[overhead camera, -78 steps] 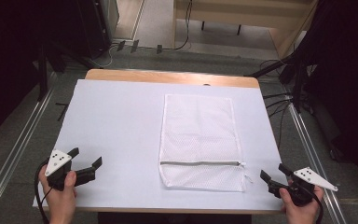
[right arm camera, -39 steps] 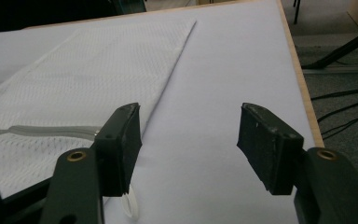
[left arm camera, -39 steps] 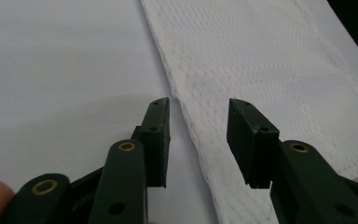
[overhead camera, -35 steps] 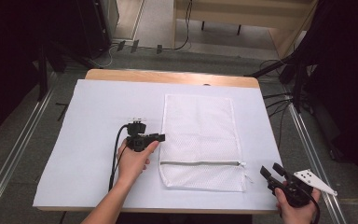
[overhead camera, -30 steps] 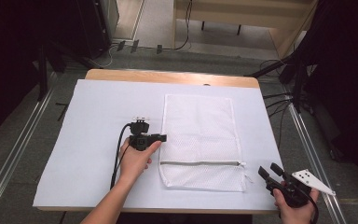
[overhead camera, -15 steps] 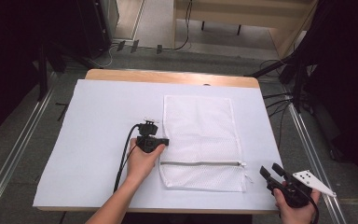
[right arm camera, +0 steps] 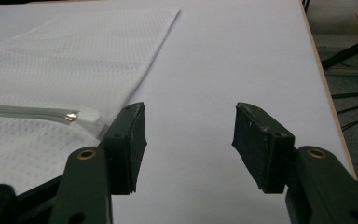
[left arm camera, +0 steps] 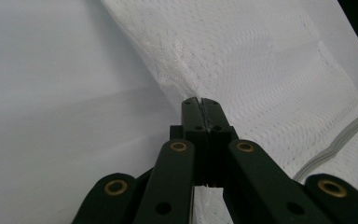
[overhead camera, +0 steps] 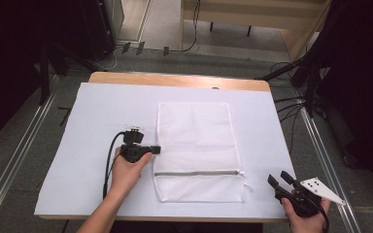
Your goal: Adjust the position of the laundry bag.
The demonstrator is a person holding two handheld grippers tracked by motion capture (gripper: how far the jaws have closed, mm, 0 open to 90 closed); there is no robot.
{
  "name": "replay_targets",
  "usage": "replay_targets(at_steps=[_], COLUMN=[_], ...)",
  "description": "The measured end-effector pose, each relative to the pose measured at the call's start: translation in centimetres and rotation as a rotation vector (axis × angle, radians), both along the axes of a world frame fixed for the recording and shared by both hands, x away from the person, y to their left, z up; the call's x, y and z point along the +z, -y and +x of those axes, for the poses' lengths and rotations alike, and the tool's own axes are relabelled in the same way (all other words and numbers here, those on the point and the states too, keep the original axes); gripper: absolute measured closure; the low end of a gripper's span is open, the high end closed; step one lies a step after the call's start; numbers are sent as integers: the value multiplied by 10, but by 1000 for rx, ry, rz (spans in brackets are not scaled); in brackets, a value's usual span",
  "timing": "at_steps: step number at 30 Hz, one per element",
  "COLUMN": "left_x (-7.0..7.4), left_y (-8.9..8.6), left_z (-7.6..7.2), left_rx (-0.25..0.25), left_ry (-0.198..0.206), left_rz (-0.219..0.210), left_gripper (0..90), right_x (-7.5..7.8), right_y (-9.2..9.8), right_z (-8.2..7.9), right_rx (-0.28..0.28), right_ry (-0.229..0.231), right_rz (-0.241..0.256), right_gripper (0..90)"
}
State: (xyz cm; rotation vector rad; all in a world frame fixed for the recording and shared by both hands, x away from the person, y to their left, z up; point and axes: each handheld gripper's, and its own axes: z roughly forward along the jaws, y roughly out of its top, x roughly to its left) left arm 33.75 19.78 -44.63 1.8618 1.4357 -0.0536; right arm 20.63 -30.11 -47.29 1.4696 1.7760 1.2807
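A white mesh bag point(overhead camera: 196, 141) lies flat on the white table cover, and a grey zipper point(overhead camera: 196, 173) crosses it near its front end. My left gripper point(overhead camera: 154, 149) is at the bag's left edge. In the left gripper view its jaws point(left arm camera: 200, 103) are pressed together on that edge, and the mesh point(left arm camera: 261, 70) puckers just ahead of the tips. My right gripper point(overhead camera: 279, 179) hovers open near the table's front right corner, just right of the bag. The right gripper view shows the zipper pull point(right arm camera: 81, 115) beside the right gripper's point(right arm camera: 189, 126) left jaw, with nothing between the jaws.
The white cover point(overhead camera: 102, 111) spreads over a wooden table whose far edge point(overhead camera: 175, 80) shows. Metal rails point(overhead camera: 320, 145) run along both sides. Cables and dark stands sit on the floor beyond the table. The left gripper's cable point(overhead camera: 109, 160) trails along the person's left forearm.
The left gripper went from the front left corner to the bag's left edge, then crept slightly forward and right along it. The right gripper has barely moved.
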Motion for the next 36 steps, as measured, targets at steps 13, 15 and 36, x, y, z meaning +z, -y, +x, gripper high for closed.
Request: replay_targets(at_steps=[13, 15, 36], left_x=[-2, -3, 10], left_y=[-61, -62, -61], left_z=[-11, -11, -80], left_rx=[78, 82, 181], left_ry=[-31, -31, 421], left_rz=[-16, 6, 66], left_gripper=[900, 900, 361], right_x=[0, 0, 21], right_y=[-10, -10, -49], right_z=[0, 0, -10], right_rx=[44, 38, 98], right_ry=[0, 2, -11], right_rz=[-3, -8, -42], right_gripper=[407, 384, 284])
